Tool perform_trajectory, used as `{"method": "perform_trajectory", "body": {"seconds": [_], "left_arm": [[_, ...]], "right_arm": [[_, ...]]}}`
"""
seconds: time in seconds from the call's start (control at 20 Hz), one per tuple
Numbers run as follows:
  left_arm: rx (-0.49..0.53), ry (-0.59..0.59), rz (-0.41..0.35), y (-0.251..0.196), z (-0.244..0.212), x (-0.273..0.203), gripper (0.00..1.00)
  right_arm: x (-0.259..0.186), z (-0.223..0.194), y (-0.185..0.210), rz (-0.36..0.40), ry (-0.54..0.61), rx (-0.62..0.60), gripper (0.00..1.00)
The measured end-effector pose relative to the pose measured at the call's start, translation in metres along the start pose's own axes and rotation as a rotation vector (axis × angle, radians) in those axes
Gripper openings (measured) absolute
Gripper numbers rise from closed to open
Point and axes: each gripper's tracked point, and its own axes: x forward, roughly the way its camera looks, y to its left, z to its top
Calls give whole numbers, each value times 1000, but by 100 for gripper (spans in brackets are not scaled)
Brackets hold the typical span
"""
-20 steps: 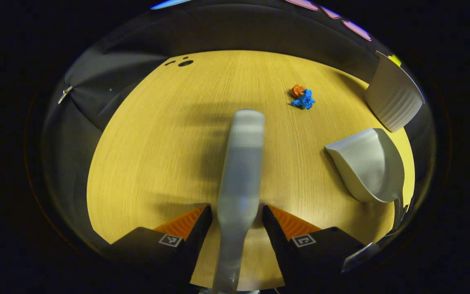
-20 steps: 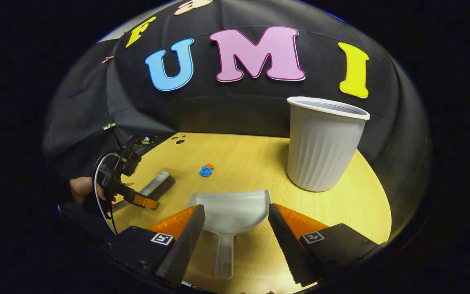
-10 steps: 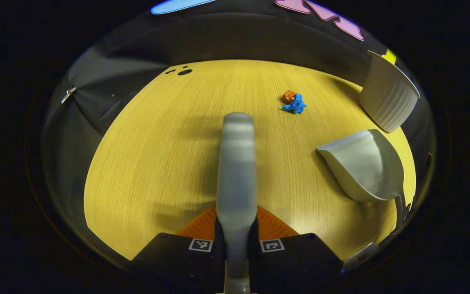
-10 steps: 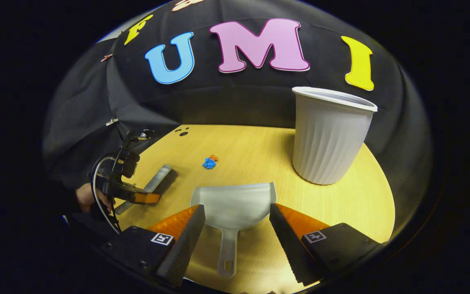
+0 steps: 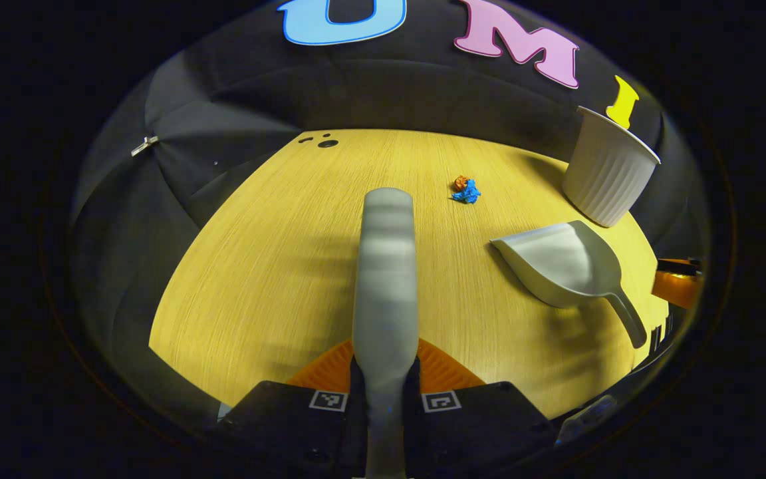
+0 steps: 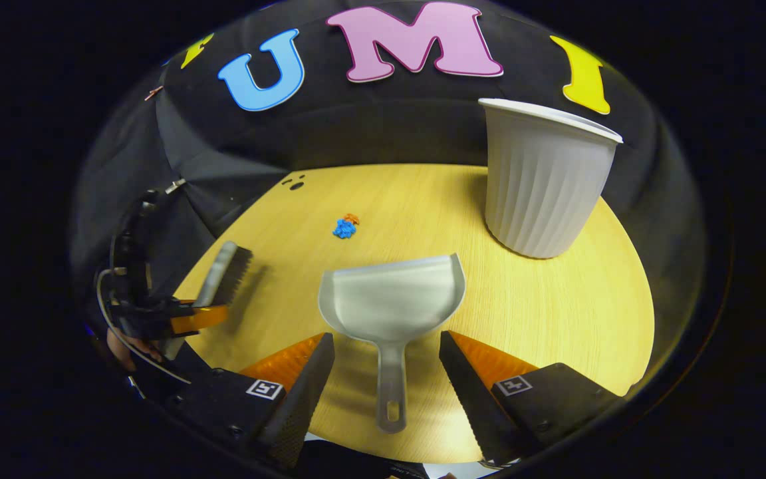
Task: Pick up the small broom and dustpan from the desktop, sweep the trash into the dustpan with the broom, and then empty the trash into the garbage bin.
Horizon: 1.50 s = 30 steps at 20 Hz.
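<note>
You have a round light-wood tabletop (image 6: 556,313); on it stands the ribbed white garbage bin (image 6: 542,179), with the grey dustpan (image 6: 393,303) just left of it and the blue-and-orange crumpled trash (image 6: 345,227) farther left, well apart

Pale grey plastic broom (image 5: 386,266), grey plastic dustpan (image 6: 393,299), ribbed white bin (image 6: 542,179); blue-and-orange crumpled trash (image 6: 345,227) on yellow wood-grain desktop (image 6: 556,313).
</note>
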Motion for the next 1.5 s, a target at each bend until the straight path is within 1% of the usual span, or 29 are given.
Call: {"method": "perform_trajectory", "body": {"seconds": [0.1,0.15,0.2,0.3,0.4,0.45,0.6,0.65,0.7,0.75,0.8,0.85,0.9,0.95,1.0,1.05,1.1,1.15,1.2,1.3,1.35,1.4,1.5], "left_arm": [[-36,-7,0,2,-7,-13,25],[-51,-7,2,4,-10,-19,28],[-60,-6,6,6,-14,-24,24],[-70,-1,17,10,-19,-30,27],[-79,3,28,12,-22,-35,27],[-85,6,33,13,-24,-35,24],[-100,20,53,16,-25,-38,27],[-103,21,59,17,-24,-38,27],[-106,23,62,17,-23,-37,26],[-108,24,59,16,-20,-37,26],[-111,22,59,15,-18,-36,26],[-114,21,62,15,-15,-36,26],[-121,24,65,13,-13,-32,25],[-128,26,67,11,-11,-29,24],[-135,29,67,9,-9,-27,24],[-140,31,66,7,-6,-24,26],[-143,35,64,5,-3,-20,26],[-147,33,64,4,3,-16,26],[-152,26,62,2,10,-12,26],[-148,19,41,-5,29,1,26],[-144,24,29,-8,37,7,26],[-134,28,18,-10,46,15,26],[-91,40,9,-11,63,30,27]], "right_arm": [[14,-15,-3,-19,55,-4,99],[22,-21,-4,-29,80,-1,99],[31,-28,-7,-41,107,7,99],[43,-41,-13,-66,157,34,99],[54,-52,-13,-73,199,58,99],[60,-57,-13,-76,219,60,99],[79,-70,-12,-75,277,45,99],[83,-74,-11,-70,293,43,99],[84,-71,-14,-84,293,34,99],[89,-69,-13,-76,288,35,98],[90,-70,-14,-87,298,30,94],[91,-69,-17,-94,297,22,83],[91,-68,-20,-106,298,9,68],[92,-69,-22,-115,309,-6,58],[94,-68,-24,-116,302,-14,53],[94,-69,-23,-104,312,-10,43],[91,-70,-21,-87,320,-4,43],[91,-69,-18,-56,323,6,38],[91,-69,-19,-28,337,14,44],[88,-70,-20,14,367,45,33],[87,-71,-20,28,386,45,39],[87,-72,-20,39,396,37,34],[86,-72,-25,40,399,-16,34]]}}
